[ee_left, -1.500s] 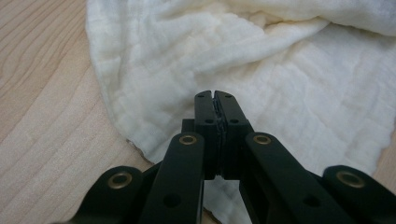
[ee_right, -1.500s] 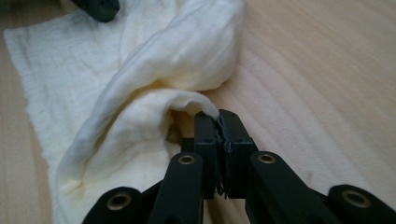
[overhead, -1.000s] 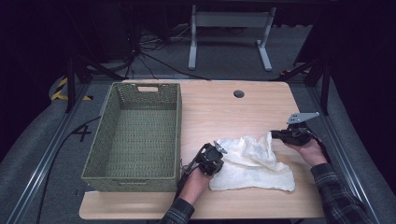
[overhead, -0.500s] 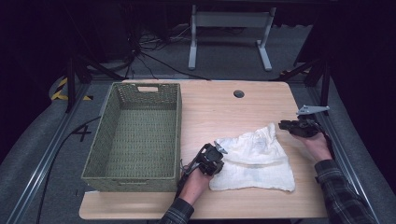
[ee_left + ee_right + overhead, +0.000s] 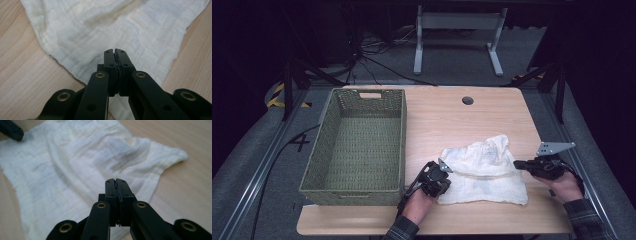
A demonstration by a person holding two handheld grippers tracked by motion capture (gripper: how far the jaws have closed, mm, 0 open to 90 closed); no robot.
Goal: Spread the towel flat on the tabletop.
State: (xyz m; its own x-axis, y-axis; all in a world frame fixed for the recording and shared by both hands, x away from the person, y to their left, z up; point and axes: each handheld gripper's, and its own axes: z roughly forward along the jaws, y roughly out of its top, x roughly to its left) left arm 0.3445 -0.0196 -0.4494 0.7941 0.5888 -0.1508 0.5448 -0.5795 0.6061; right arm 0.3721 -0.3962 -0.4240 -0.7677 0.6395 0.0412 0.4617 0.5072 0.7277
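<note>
While both tools stay over the white cloth (image 5: 484, 170), left gripper (image 5: 443, 167) clenched empty at its left edge, right gripper (image 5: 518, 164) just closed, empty, at its right edge.

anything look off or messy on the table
Only the white cloth: it lies rumpled, its far part bunched up instead of flat, beside the empty green basket. No spill or damage shows.

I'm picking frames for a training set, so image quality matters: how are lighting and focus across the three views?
High view: the table is evenly lit, the surroundings fall into near darkness, and the picture is slightly soft. Left gripper view: the cloth is bright, its weave fairly crisp, with no glare. Right gripper view: the cloth looks softer and hazier, with gentle shadows in its folds, and the far tabletop is blurred.
</note>
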